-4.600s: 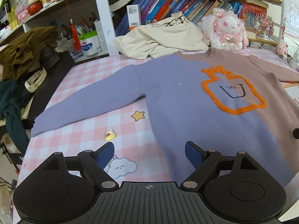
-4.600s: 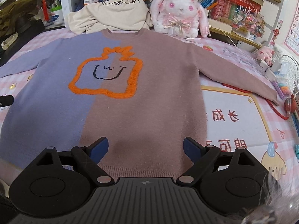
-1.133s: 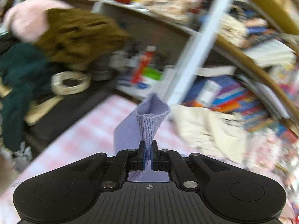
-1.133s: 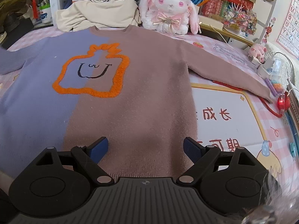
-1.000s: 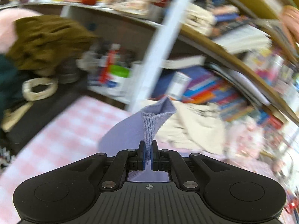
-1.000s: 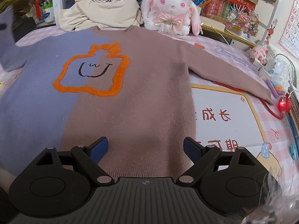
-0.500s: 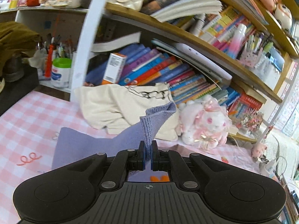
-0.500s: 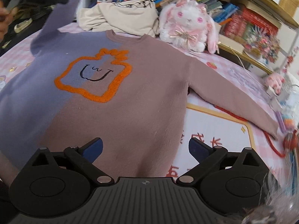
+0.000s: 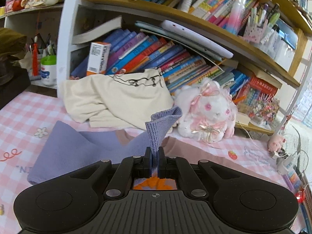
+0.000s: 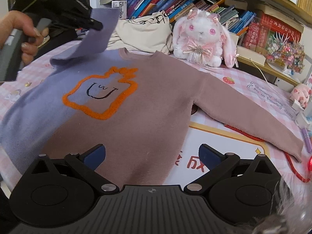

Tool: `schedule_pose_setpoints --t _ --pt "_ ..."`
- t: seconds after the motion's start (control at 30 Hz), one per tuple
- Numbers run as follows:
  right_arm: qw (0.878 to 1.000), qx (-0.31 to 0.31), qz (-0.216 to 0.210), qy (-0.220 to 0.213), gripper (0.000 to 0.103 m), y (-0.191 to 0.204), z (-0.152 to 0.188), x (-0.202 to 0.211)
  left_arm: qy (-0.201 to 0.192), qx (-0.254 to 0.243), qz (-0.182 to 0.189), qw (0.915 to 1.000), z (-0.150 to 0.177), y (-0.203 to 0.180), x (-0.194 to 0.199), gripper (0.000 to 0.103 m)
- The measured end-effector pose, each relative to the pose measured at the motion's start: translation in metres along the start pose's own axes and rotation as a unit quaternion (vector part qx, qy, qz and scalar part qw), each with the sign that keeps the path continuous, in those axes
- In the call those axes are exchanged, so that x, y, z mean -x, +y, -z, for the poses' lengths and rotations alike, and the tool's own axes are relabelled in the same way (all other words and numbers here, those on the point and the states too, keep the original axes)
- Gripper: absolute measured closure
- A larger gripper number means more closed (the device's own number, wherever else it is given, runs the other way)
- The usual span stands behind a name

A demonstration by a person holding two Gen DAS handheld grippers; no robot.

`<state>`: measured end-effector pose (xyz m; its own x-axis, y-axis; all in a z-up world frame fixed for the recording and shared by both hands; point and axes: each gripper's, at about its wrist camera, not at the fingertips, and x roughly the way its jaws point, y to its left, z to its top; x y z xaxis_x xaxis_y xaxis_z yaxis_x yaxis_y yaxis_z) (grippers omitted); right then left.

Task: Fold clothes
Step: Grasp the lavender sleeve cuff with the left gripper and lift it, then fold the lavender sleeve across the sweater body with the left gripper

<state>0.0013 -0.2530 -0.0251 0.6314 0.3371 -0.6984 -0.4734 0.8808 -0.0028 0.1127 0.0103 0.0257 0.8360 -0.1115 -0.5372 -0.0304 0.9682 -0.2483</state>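
Black ribbed right gripper (image 10: 152, 154), blue-padded fingers (image 10: 95, 153), silver screws, crosshair mark

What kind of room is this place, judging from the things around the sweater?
Probably a child's bedroom or study corner at home: crowded bookshelves, a plush rabbit, and a pink checked cover under the sweater.

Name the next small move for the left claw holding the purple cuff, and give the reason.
Probably carry the purple cuff further across and lay it on the sweater's chest. The left claw pinches it lifted above the orange design, so the sleeve isn't folded flat yet.
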Motion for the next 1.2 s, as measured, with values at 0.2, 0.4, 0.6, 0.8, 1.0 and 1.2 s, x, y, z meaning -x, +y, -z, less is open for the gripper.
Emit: schedule_pose_setpoints --t 0.2,0.4,0.6,0.8,1.0,1.2 --pt "1.000 -0.005 -0.012 0.009 0.000 -0.011 0.004 0.002 0.012 -0.001 0.000 0.9999 0.007 -0.023 -0.024 0.100" --pt "1.000 0.001 -0.002 0.014 0.000 -0.020 0.011 0.004 0.031 0.003 0.009 0.9995 0.016 -0.039 -0.042 0.099" --pt "1.000 -0.015 0.010 0.018 0.000 -0.026 0.015 0.004 0.048 -0.003 0.016 0.9987 0.024 -0.049 -0.053 0.099" --pt "1.000 -0.013 0.011 0.019 0.000 -0.019 0.015 0.004 0.074 -0.035 0.017 0.9965 0.026 -0.059 -0.072 0.099" --pt "1.000 -0.013 0.017 0.018 0.000 -0.007 0.014 0.006 0.084 -0.080 0.022 0.9930 0.029 -0.062 -0.067 0.043" --pt "0.999 -0.034 0.030 0.018 0.000 0.005 0.011 0.007 0.064 -0.104 0.037 0.9918 0.037 -0.034 -0.014 0.031"
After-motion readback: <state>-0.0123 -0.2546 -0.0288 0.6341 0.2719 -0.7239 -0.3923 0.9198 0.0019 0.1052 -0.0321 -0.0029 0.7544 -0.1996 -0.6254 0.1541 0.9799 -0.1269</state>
